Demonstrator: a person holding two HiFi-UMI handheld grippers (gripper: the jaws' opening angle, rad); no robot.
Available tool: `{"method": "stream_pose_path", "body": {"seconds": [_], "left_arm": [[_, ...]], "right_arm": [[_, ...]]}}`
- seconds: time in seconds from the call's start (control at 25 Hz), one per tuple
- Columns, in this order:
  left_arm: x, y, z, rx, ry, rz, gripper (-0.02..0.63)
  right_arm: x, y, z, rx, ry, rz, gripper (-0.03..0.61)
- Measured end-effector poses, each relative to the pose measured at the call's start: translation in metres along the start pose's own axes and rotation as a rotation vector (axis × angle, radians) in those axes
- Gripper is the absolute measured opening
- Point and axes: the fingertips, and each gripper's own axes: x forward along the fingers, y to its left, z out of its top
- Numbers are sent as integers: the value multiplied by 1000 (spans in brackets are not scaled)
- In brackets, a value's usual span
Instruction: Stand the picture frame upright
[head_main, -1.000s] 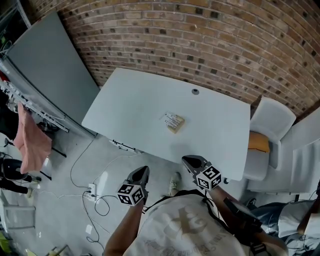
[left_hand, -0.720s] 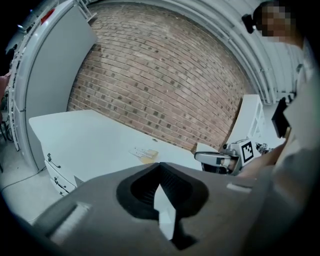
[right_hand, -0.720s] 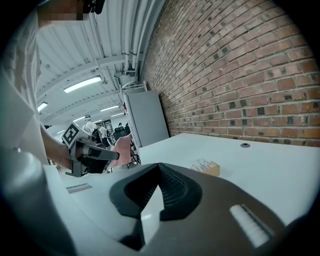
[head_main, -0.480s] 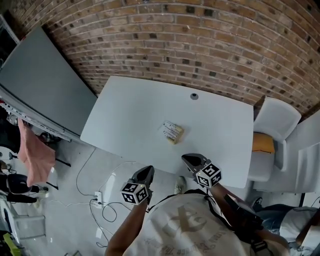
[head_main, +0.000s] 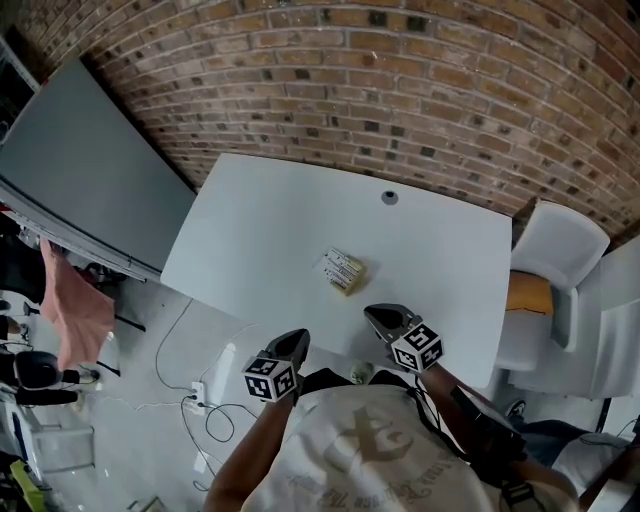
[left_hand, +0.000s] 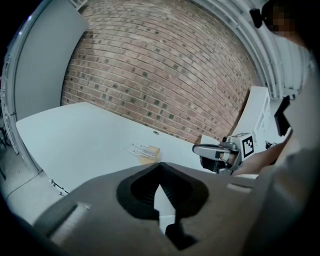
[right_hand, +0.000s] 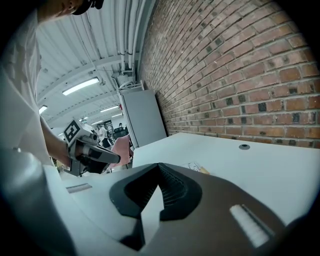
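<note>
Picture frame (head_main: 344, 270) lies flat near the middle of the worktop (head_main: 250, 220), ahead of both tools, nearer the right tool (head_main: 380, 318) than the left tool (head_main: 296, 341). Both hover by the near edge, jaws together and empty.

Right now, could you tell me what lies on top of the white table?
Only the picture frame, lying flat, and a round grommet. Whatever is beneath the frame is covered.

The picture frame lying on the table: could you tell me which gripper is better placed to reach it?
Probably the right gripper: it hangs over the near edge of the table, nearer the picture frame; the left gripper is off the table. Both are shut, empty.
</note>
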Motion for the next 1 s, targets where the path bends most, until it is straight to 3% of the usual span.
{"method": "stream_pose_path", "body": {"seconds": [0.16, 0.48, 0.72, 1.0], "left_arm": [[14, -3, -5, -30, 41, -35, 2], [41, 7, -2, -58, 66, -12, 2], [68, 24, 6, -170, 36, -1, 2], [107, 29, 11, -304, 62, -53, 3]], "right_arm": [[2, -4, -1, 11, 1, -2, 6], [10, -24, 1, 11, 28, -15, 6], [17, -51, -1, 44, 75, -35, 6], [42, -86, 7, 42, 137, -34, 6]]}}
